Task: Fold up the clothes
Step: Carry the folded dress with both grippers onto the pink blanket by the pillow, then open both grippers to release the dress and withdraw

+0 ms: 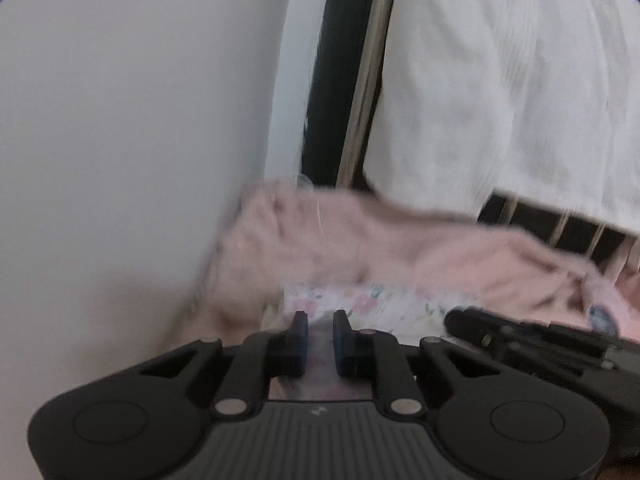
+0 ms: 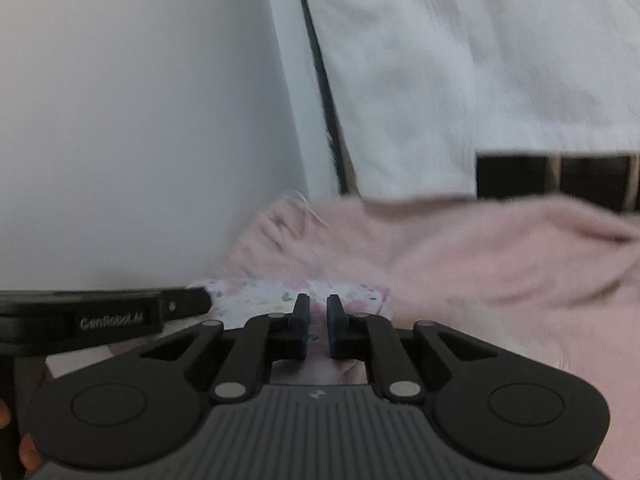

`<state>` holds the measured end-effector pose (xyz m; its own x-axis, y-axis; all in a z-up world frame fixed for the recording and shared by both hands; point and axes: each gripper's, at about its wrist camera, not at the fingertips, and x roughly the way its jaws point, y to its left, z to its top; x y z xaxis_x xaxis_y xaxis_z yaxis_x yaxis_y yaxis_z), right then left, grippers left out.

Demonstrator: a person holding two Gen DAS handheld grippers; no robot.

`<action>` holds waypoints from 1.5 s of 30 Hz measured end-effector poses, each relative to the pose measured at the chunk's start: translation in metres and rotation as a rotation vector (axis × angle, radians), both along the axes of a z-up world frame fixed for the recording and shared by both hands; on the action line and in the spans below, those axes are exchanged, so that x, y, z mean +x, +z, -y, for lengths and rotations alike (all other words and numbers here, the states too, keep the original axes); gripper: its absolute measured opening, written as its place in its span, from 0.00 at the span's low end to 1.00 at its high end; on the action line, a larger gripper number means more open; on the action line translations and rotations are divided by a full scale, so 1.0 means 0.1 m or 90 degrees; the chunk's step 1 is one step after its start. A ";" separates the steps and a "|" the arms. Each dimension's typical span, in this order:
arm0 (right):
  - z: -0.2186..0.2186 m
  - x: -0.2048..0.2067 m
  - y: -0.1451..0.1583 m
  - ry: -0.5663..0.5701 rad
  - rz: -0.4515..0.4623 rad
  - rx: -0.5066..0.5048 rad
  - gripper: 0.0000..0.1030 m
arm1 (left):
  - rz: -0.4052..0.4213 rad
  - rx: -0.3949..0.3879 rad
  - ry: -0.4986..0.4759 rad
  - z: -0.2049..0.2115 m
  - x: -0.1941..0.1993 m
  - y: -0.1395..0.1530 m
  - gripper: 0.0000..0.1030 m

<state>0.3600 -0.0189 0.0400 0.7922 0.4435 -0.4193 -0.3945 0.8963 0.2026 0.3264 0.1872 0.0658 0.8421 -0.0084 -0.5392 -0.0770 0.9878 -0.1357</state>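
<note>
A white floral-print garment (image 1: 360,304) lies on a pink blanket (image 1: 420,248), just ahead of both grippers. My left gripper (image 1: 320,322) has its jaws nearly closed with pale cloth between the pads; it seems to pinch the garment's near edge. My right gripper (image 2: 318,306) is likewise nearly closed over the floral garment (image 2: 280,296), with pale cloth between its pads. The right gripper's side shows in the left wrist view (image 1: 520,340), and the left gripper's side in the right wrist view (image 2: 108,316). Both views are blurred.
A plain white wall (image 1: 120,120) fills the left. A white ribbed cloth (image 1: 500,80) hangs at the upper right over a dark railing with pale bars (image 1: 580,232). The pink blanket (image 2: 500,272) spreads to the right.
</note>
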 end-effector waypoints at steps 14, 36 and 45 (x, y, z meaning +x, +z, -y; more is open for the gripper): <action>0.69 0.22 0.15 -0.003 -0.255 0.271 0.36 | -0.038 -0.115 -0.015 -0.17 -0.01 0.17 0.54; 0.18 -0.24 0.57 -0.003 -0.045 0.051 0.25 | 0.051 0.044 0.003 -0.01 -0.30 0.48 0.43; -0.01 -0.02 0.26 0.005 -0.044 -0.009 0.09 | -0.030 0.033 0.009 -0.01 -0.03 0.10 0.11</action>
<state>0.3575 -0.0180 0.0664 0.7576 0.4426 -0.4798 -0.3866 0.8965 0.2165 0.3236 0.1882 0.0755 0.8156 0.0327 -0.5777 -0.0966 0.9921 -0.0802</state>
